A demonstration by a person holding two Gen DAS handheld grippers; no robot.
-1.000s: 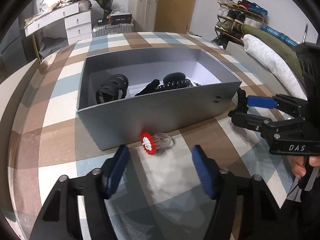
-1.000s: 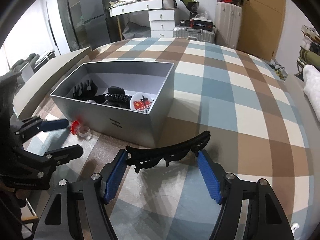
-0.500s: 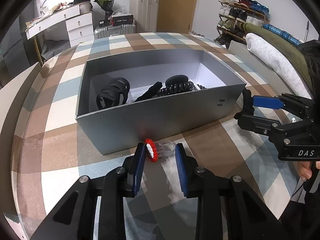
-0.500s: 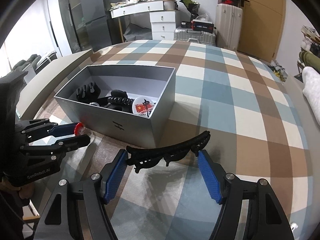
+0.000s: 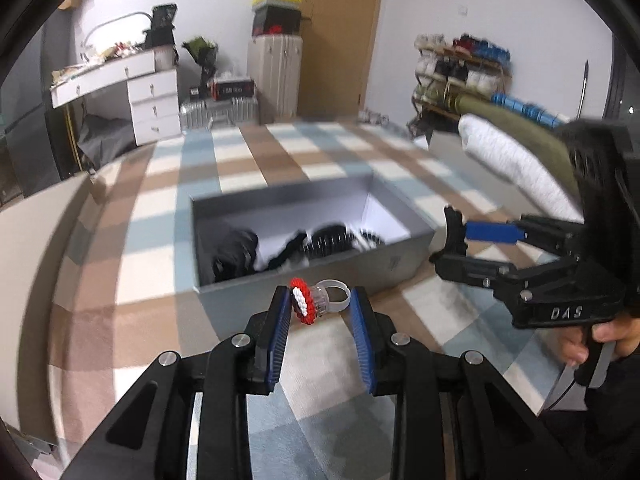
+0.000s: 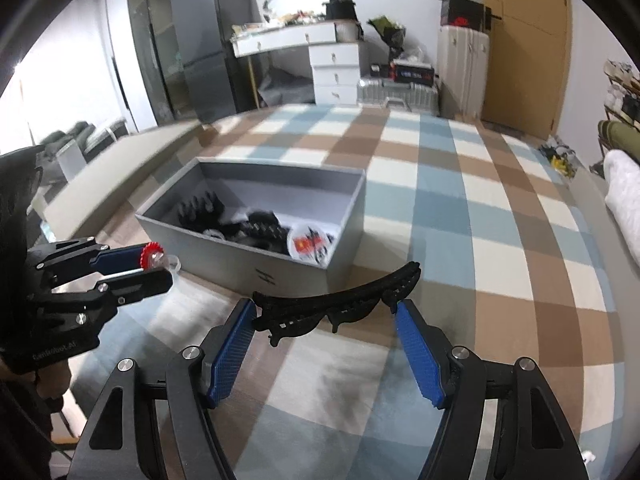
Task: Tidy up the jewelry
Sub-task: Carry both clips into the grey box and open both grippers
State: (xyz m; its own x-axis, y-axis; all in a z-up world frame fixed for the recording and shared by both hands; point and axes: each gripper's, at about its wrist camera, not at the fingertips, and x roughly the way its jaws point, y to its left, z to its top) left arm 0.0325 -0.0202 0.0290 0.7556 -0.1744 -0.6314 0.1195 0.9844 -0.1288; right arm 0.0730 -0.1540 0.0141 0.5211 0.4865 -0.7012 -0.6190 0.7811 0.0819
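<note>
Left gripper (image 5: 320, 308): we see its blue pads nearly together, pinching a clear ring with a red-and-white beaded top (image 5: 316, 301), which is lifted clear of the plaid cloth (image 5: 328, 360).
Right gripper (image 6: 326, 334): we see the jaws set wide, a long black hair clip (image 6: 340, 302) spanning tip to tip between the pads and held there.
Grey box (image 6: 280, 268): we find it open-topped on the cloth just beyond both grippers, its near wall between the held pieces and the inside.
Box contents (image 6: 256, 224): we make out black hair claws, a coiled black piece and a round white item with red print; the left view blurs them.
Person's hand (image 5: 596, 340): we see it around the right gripper's handle at the frame's right edge.
Surroundings: we note a white drawer unit (image 6: 334, 68), a pale suitcase (image 6: 460, 68), a dark fridge (image 6: 204, 52) and a shoe rack (image 5: 460, 68) past the table.
</note>
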